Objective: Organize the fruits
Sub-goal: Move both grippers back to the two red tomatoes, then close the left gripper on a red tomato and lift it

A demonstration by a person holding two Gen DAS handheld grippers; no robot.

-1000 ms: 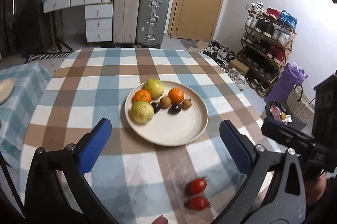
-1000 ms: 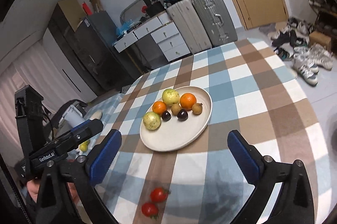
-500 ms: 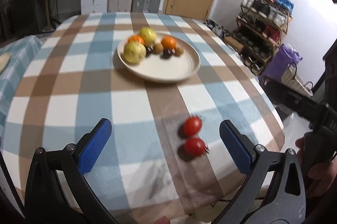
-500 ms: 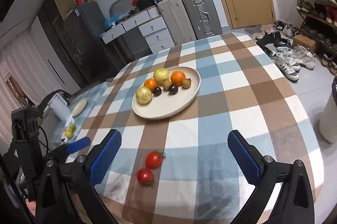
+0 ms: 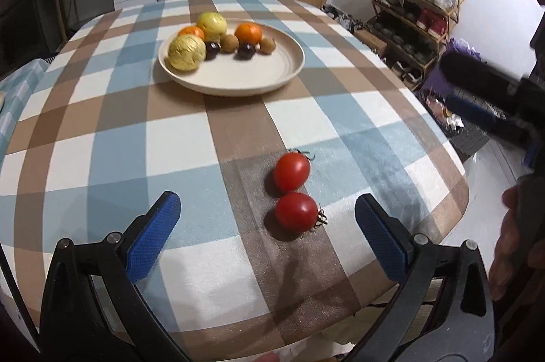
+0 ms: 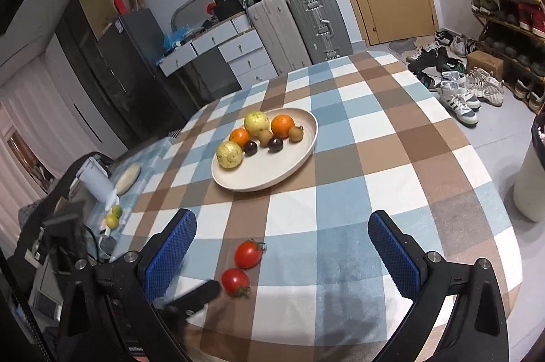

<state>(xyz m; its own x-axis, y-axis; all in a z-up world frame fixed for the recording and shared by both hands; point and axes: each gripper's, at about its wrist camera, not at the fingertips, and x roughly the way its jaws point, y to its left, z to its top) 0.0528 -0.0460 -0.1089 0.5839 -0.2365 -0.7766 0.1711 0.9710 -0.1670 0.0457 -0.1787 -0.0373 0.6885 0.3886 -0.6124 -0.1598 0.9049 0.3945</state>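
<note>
Two red tomatoes lie on the checked tablecloth near the table's front edge: the near tomato (image 5: 295,211) (image 6: 235,281) and the far tomato (image 5: 291,171) (image 6: 248,254). My left gripper (image 5: 269,234) is open and empty, its fingers either side of the near tomato, just short of it. My right gripper (image 6: 282,254) is open and empty, a little behind and right of the tomatoes. A cream plate (image 5: 272,76) (image 6: 272,178) further back holds two yellow-green fruits, two oranges and several small brown and dark fruits.
The round table's edge (image 5: 456,157) drops off at the right. The right gripper's body (image 5: 483,89) hangs beside it. A side table (image 6: 129,178) with a flat plate and two small yellow fruits stands at the left. Suitcases, drawers and a shoe rack line the walls.
My left gripper has dropped and come close to the tomatoes, which now sit between its fingers. My right gripper has pulled back and lowered. Both jaws stay open.
</note>
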